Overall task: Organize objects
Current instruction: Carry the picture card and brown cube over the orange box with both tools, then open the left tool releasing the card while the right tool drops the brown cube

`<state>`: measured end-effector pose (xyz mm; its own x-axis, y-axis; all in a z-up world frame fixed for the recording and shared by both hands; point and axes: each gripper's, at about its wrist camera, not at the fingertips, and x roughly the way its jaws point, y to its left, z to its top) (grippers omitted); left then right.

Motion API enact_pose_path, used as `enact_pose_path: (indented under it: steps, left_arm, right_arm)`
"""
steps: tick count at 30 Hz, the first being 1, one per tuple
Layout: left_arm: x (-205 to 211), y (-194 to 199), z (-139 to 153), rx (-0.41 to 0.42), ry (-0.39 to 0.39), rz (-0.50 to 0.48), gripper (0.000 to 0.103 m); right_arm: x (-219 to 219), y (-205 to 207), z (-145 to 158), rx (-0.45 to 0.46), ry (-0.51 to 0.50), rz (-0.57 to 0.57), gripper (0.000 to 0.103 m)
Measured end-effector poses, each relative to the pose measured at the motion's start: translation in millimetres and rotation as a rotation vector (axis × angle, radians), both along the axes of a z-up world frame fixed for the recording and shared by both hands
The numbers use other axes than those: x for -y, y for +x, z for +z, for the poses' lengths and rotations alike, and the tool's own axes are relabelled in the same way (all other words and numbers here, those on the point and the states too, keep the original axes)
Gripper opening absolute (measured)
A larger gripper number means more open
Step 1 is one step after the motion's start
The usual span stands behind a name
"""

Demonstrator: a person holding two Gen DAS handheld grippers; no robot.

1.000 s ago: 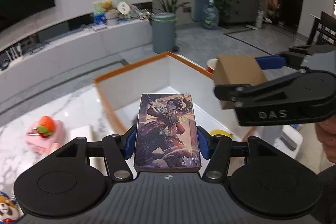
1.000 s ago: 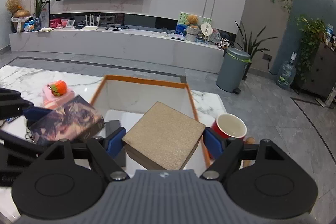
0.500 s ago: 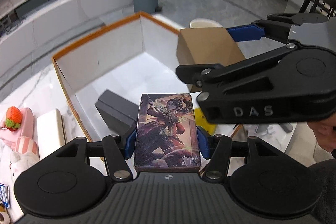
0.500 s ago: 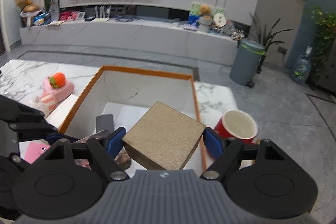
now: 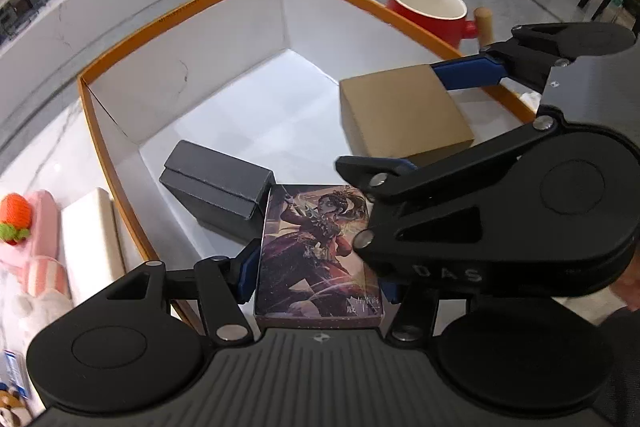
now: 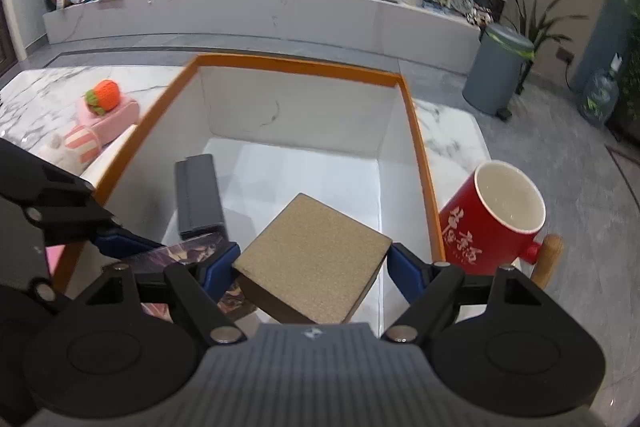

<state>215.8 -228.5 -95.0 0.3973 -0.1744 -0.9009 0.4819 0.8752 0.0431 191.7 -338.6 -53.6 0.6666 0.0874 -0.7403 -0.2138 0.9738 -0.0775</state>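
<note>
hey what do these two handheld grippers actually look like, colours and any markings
Both grippers are matte black, with two round disc housings, angular linkage arms on silver pivot pins, and a ribbed grey centre panel bearing a small white logo. The fingers carry blue pads. The right gripper shows faint raised letters "DAS" on its side.

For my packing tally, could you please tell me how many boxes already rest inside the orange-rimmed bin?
1: the dark grey box lies on the bin floor near its left wall. Others may hide behind the claws.
</note>
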Motion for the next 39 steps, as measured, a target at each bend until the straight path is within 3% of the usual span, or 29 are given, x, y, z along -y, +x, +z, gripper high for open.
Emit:
enact_pose_path:
  steps: [12,18,29,39]
  left_arm:
    - [8,8,-9,0.072,0.115,-0.009,0.067]
    - [4,11,-4,0.06,0.052,0.021,0.069]
    - [0,6,11,0.093,0.022,0.019,0.073]
    - [-9,1,34,0.133,-0.01,0.04,0.073]
  right_arm:
    - [-2,21,-16,-0.034,-0.03,-0.015,0.081]
    - [0,25,-14,-0.036,-0.003,-0.035,0.081]
    - [-1,21,-7,-0.021,-0.011,-0.049,0.081]
    - [-5,12,21,0.037,-0.021,-0.052,0.083]
